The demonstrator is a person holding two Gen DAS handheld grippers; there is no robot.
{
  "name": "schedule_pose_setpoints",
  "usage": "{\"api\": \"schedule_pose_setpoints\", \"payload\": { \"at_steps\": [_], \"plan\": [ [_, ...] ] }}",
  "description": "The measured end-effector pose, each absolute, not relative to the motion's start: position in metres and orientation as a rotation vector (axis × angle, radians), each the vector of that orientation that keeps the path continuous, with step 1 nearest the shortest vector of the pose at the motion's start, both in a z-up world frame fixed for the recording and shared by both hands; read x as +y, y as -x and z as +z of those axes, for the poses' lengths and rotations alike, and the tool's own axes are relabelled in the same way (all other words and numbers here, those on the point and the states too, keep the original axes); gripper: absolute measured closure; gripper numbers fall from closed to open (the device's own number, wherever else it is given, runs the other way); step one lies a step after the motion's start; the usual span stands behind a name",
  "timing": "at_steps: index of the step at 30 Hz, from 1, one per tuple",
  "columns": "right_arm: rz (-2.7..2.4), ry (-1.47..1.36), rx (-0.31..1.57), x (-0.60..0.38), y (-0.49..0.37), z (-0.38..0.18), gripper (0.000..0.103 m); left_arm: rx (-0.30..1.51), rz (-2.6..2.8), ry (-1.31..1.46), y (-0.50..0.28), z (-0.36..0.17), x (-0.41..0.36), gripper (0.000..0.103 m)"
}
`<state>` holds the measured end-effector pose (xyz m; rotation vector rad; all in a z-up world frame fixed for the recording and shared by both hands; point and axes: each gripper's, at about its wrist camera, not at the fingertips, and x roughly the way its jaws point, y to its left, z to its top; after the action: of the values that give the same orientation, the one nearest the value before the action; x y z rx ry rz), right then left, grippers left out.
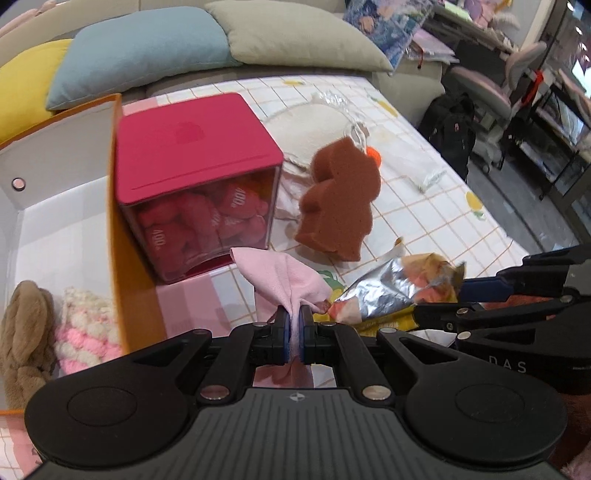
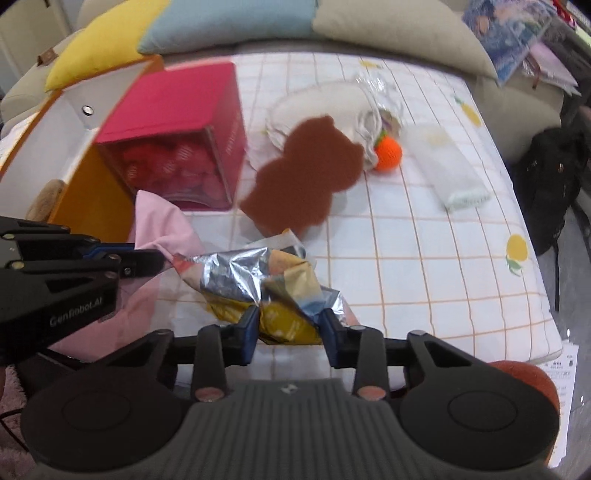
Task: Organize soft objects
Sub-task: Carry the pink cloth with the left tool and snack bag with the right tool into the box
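The left gripper (image 1: 294, 325) is clamped tight on a bunched fold of soft pink cloth (image 1: 284, 277), its blue-padded fingers (image 1: 282, 334) pressed together with the fabric fanning out above them and a tail of it hanging below. In the right wrist view the same left gripper (image 2: 162, 260) reaches in from the left edge with the pink cloth (image 2: 159, 225) spreading from its tip. The right gripper (image 2: 290, 326) has its jaws apart, one finger on either side of a crumpled yellow and silver foil snack wrapper (image 2: 266, 288); whether the pads touch the wrapper I cannot tell. That wrapper (image 1: 391, 291) lies just beside the pink cloth on the white tablecloth with an orange grid and lemon prints (image 2: 443, 258).

Beyond the cloth stands a magenta-lidded clear plastic cube box (image 1: 195, 177) filled with pink rolled items. To its left, touching or nearly so, is an open orange cardboard box with white inner walls (image 1: 114, 229), holding a tan plush toy (image 1: 26, 332) and a pink and cream knitted piece (image 1: 86, 332). Right of the cube a brown bear-shaped sponge (image 1: 338, 199) stands upright on edge. Behind it lie a cream round cushion (image 2: 325, 99), a small orange crocheted ball (image 2: 388, 151) and a white plastic packet (image 2: 450, 170). At the far side, yellow (image 2: 96, 48), light blue (image 1: 144, 51) and beige (image 1: 295, 33) pillows lean in a row
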<state>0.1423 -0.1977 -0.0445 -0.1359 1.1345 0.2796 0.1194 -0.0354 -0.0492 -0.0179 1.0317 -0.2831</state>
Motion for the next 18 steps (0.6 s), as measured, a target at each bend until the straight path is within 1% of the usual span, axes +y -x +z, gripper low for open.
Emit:
{"api": "schedule_pose_setpoints", "payload": {
  "at_steps": [7,15,18],
  "plan": [
    [0.29,0.191,1.089,-0.186,-0.147,-0.046,0.078,1.004,-0.27,0.065,-0.118,-0.043,-0.023,0.098],
    [0.294,0.203,1.024,-0.178,-0.147,-0.021,0.079,0.937,-0.261,0.102,-0.113,-0.024,-0.012,0.098],
    [0.306,0.185,0.986,-0.176,-0.146,-0.003,0.079,0.895,-0.254,0.12,-0.111,-0.008,-0.003,0.098]
  ]
}}
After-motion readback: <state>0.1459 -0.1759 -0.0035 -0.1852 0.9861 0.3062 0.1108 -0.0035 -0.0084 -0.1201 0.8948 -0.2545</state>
